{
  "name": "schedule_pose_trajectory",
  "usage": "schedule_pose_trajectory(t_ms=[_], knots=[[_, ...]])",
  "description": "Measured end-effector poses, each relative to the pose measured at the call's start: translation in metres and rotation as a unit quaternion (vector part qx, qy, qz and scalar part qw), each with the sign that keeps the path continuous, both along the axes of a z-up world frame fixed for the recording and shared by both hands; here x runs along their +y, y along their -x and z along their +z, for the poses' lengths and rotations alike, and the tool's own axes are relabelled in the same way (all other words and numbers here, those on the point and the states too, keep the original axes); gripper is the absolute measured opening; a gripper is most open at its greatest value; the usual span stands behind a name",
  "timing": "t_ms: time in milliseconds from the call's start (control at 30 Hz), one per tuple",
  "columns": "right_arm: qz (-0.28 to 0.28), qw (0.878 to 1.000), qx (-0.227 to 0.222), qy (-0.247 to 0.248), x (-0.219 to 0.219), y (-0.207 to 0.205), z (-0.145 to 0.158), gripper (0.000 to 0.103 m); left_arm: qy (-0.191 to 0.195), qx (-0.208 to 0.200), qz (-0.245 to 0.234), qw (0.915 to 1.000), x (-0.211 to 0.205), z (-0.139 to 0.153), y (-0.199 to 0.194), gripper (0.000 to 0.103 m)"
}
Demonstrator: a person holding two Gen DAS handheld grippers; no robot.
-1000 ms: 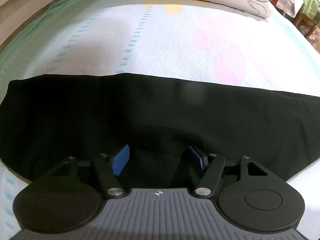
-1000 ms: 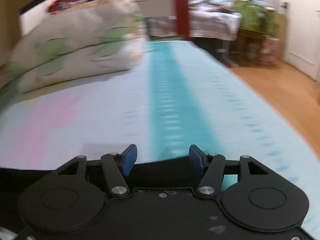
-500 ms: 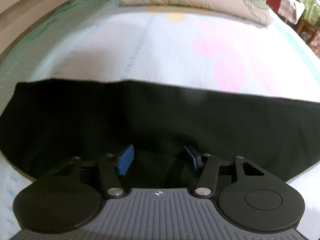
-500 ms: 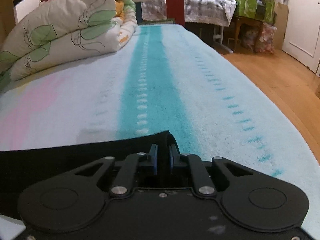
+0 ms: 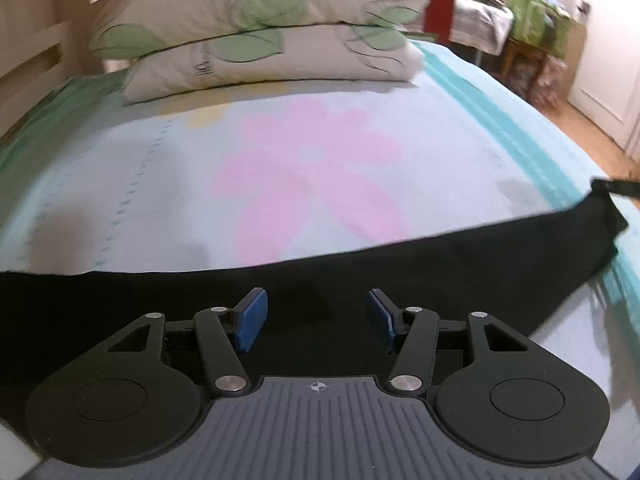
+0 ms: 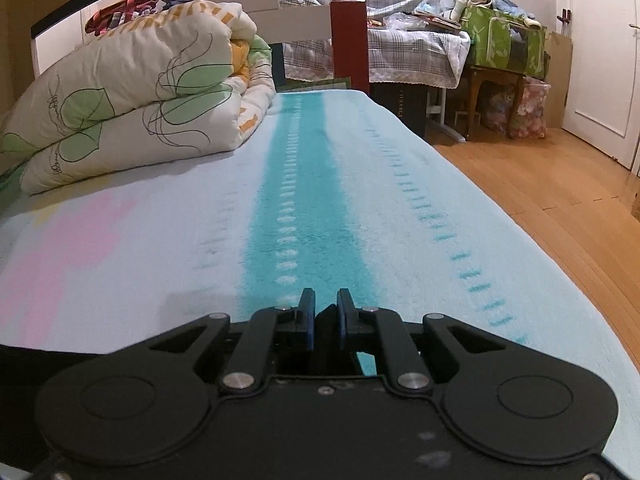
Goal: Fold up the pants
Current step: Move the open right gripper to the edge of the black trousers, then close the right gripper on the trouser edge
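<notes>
Pants (image 5: 360, 280) — black, spread across the bed (image 5: 312, 184) in front of the folded quilt (image 5: 256, 32). The right hand-held gripper (image 6: 323, 320) is clamped on a bunched corner of the dark fabric, its blue pads (image 6: 308, 322) nearly together. The left hand-held gripper (image 5: 316, 318) hangs over the cloth with its jaws well apart — nothing pinched between them.

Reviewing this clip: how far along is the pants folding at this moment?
Early stage. Done: the black pants lie spread as a long band across the bed. In hand: the right claw is shut on a bit of dark fabric at one end of the pants, and that end looks lifted in the left wrist view; the left claw is open over the middle, gripping nothing. Left: no fold is visible yet.
</notes>
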State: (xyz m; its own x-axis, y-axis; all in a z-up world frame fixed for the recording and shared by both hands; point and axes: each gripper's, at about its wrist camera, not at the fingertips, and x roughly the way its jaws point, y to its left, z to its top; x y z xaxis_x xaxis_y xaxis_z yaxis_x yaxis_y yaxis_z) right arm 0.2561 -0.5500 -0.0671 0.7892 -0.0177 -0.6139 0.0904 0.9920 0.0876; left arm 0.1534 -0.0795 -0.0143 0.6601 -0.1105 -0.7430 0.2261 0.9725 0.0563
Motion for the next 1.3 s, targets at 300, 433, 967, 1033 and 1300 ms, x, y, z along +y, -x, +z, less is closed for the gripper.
schedule_pose_trajectory(t_ms=[300,433,967,1033,1300], knots=[[-0.006,1.0,0.004,-0.008,-0.01,0.004,-0.016,0.012,-0.034,-0.011,-0.058,0.9977,-0.038,-0.03,0.022,0.054],[0.0,1.0,0.006,-0.01,-0.011,0.006,-0.018,0.012,-0.05,0.035,-0.052,0.9967,-0.043,-0.056,0.015,0.055],[0.082,0.996,-0.02,-0.015,0.034,0.032,0.019,0.037,-0.012,0.046,-0.009,0.9988,-0.038,-0.058,-0.053,0.061],[0.101,0.995,0.001,-0.024,0.043,0.042,0.014,0.04,-0.013,0.047,-0.008,0.9988,-0.038,-0.058,-0.054,0.061],[0.097,0.991,0.059,-0.07,0.025,0.09,0.003,0.053,-0.022,0.041,-0.017,0.9988,-0.039,-0.059,-0.056,0.063]])
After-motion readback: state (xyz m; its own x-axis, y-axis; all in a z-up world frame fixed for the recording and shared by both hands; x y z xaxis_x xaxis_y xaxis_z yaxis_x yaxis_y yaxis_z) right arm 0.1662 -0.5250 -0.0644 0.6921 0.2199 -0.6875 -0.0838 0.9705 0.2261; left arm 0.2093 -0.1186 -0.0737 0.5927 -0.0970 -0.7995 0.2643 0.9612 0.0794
